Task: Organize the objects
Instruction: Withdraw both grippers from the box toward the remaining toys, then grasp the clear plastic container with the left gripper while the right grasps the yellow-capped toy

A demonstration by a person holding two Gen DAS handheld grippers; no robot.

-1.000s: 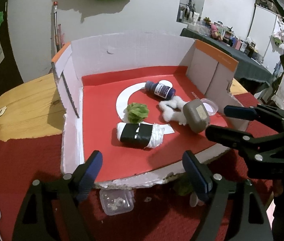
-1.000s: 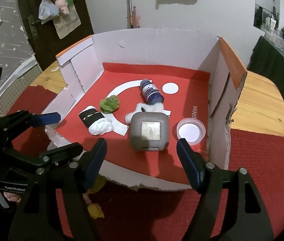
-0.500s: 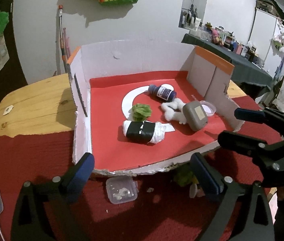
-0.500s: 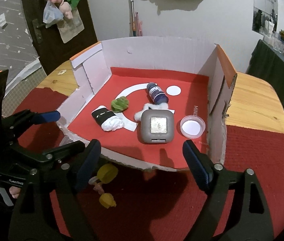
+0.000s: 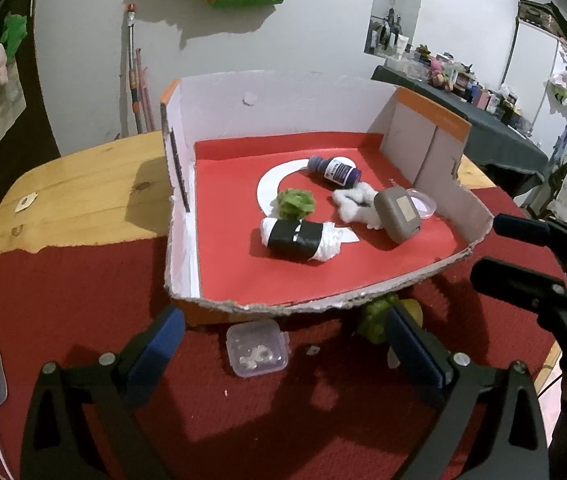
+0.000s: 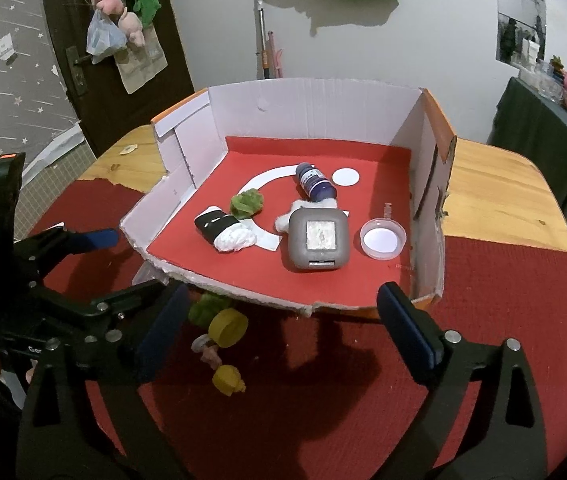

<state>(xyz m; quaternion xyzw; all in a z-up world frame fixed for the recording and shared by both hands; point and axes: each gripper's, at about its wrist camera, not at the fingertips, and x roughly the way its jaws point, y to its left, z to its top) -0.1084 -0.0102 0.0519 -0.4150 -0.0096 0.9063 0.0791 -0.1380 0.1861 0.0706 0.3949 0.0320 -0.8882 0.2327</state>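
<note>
Both the left gripper [image 5: 279, 344] and right gripper [image 6: 291, 320] have just been opening and stand wide, nothing between their jaws. The grey case [image 6: 318, 239] lies inside the cardboard tray [image 6: 323, 100] on the counter [image 6: 495, 196].

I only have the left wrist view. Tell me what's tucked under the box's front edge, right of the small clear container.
Observer: The right wrist view shows a green lump and two yellow pieces on the red cloth, outside the cardboard box.
Operator: Now report the dish behind the grey device.
Observer: The round clear dish lies flat beside the grey device, apart from it, near the box's right wall.
Operator: Check the right gripper.
Observer: The right gripper is open. Its jaws have just been opening, with nothing between them.
</note>
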